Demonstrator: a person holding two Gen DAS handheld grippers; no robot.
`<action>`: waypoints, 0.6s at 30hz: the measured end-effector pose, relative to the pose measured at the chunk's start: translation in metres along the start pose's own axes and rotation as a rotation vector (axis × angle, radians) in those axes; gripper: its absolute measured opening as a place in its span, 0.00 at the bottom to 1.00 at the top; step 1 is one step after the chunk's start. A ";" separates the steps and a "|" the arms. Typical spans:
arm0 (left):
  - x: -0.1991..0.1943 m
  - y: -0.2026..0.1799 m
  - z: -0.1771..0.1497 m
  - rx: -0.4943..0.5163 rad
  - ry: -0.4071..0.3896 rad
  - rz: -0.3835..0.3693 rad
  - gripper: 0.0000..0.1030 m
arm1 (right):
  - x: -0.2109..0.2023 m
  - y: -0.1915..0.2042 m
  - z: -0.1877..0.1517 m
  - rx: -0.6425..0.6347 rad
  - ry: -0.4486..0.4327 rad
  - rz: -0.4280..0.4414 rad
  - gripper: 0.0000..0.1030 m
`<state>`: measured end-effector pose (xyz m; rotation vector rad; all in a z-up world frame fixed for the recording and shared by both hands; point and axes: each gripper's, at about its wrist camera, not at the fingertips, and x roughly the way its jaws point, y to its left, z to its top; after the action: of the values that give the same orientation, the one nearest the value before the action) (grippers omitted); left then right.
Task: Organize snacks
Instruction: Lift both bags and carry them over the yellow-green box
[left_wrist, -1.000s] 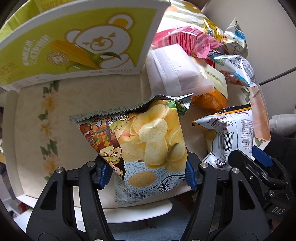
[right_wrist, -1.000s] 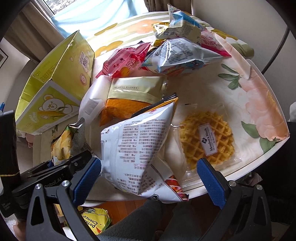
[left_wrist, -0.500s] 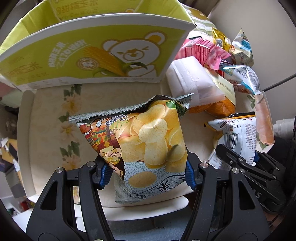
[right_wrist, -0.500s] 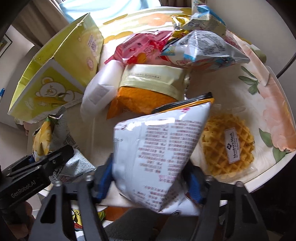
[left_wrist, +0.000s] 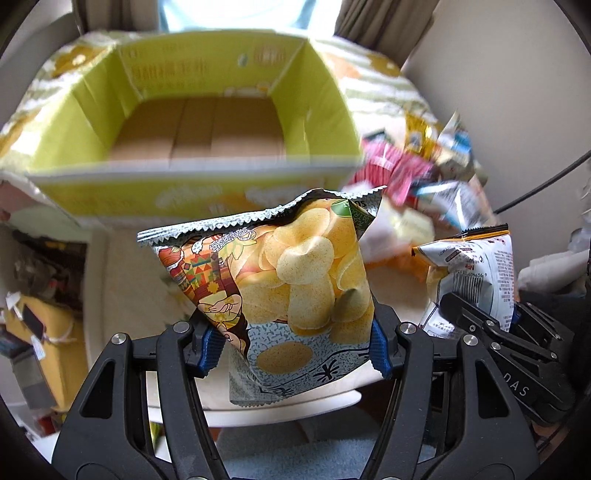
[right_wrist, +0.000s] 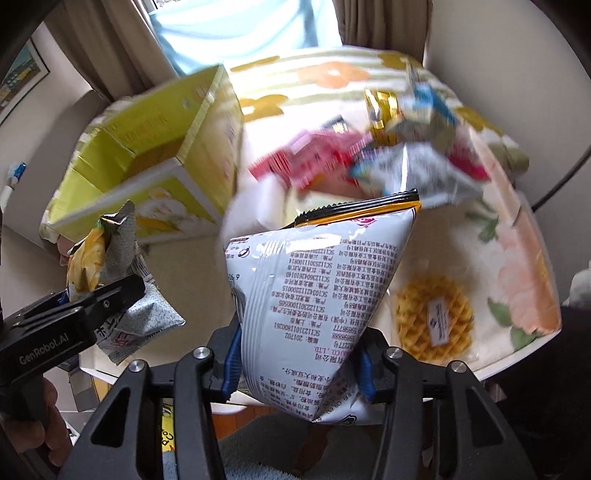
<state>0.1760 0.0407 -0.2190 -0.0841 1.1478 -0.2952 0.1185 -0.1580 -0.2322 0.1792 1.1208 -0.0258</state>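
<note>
My left gripper (left_wrist: 295, 349) is shut on a yellow potato chip bag (left_wrist: 291, 280) and holds it up in front of an open yellow-green cardboard box (left_wrist: 207, 122), whose brown bottom shows bare. My right gripper (right_wrist: 297, 365) is shut on a white chip bag with printed text (right_wrist: 317, 291), lifted above the table. The white bag also shows in the left wrist view (left_wrist: 476, 266), and the yellow bag in the right wrist view (right_wrist: 110, 266).
A pile of snack packets (right_wrist: 369, 147) lies on the floral tablecloth (right_wrist: 517, 258) behind the white bag. A wrapped waffle (right_wrist: 436, 314) lies near the table's right front edge. The box (right_wrist: 147, 158) stands at the table's left.
Both grippers rose with their bags. The right gripper closed on the white bag and lifted it. The left view now looks down into the open box.
</note>
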 end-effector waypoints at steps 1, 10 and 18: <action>-0.008 0.002 0.004 0.005 -0.020 -0.003 0.58 | -0.006 0.002 0.003 -0.007 -0.013 0.000 0.44; -0.070 0.037 0.057 0.010 -0.177 0.008 0.58 | -0.050 0.042 0.056 -0.087 -0.137 0.050 0.44; -0.093 0.077 0.111 -0.041 -0.246 0.077 0.58 | -0.052 0.083 0.121 -0.225 -0.200 0.121 0.44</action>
<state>0.2561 0.1304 -0.1081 -0.1088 0.9110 -0.1866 0.2129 -0.0991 -0.1233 0.0417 0.9046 0.1857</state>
